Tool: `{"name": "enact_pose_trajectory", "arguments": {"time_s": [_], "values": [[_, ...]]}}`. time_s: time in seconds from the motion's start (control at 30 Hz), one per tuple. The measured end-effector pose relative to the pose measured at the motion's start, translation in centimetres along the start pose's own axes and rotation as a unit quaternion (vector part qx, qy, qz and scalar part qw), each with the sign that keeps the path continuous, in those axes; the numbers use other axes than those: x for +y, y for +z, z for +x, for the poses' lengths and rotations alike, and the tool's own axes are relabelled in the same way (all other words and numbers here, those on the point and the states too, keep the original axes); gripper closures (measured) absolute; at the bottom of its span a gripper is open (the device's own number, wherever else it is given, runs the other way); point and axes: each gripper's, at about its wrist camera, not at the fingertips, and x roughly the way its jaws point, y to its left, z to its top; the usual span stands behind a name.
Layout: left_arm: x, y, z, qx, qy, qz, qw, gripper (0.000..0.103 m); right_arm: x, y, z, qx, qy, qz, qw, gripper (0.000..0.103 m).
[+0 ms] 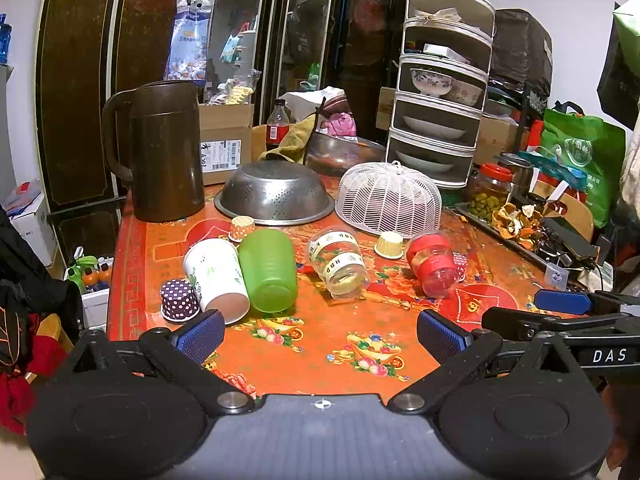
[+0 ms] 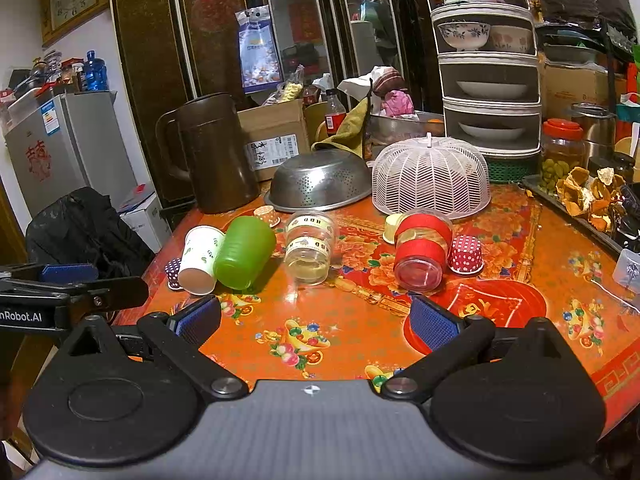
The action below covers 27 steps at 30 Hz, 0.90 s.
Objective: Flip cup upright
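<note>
Four large cups lie on their sides in front of the steel colander (image 1: 275, 192): white paper cup (image 1: 216, 278), green cup (image 1: 270, 270), clear labelled cup (image 1: 340, 264), red-banded cup (image 1: 434, 266). Four small patterned cups stand inverted among them. Left gripper (image 1: 320, 338) and right gripper (image 2: 316, 320) hover nearer the camera than the colander, jaws apart, empty, clear of every cup.

cluttered table (image 1: 328, 344) with a red and orange patterned cover
near side: white paper cup (image 1: 216, 276), green cup (image 1: 269, 270) and two clear cups on their sides. far side: brown jug (image 1: 164, 152), upturned colander (image 1: 275, 193), white mesh cover (image 1: 389, 200).
</note>
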Motion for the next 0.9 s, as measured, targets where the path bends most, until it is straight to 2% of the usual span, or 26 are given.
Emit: {"name": "enact_pose_trajectory", "arguments": {"time_s": [0.9], "values": [[0.12,-0.26,0.29,0.003,0.003,0.001,1.0000,0.000,0.06,-0.15,0.31,0.005,0.002,-0.003,1.000,0.001]]}}
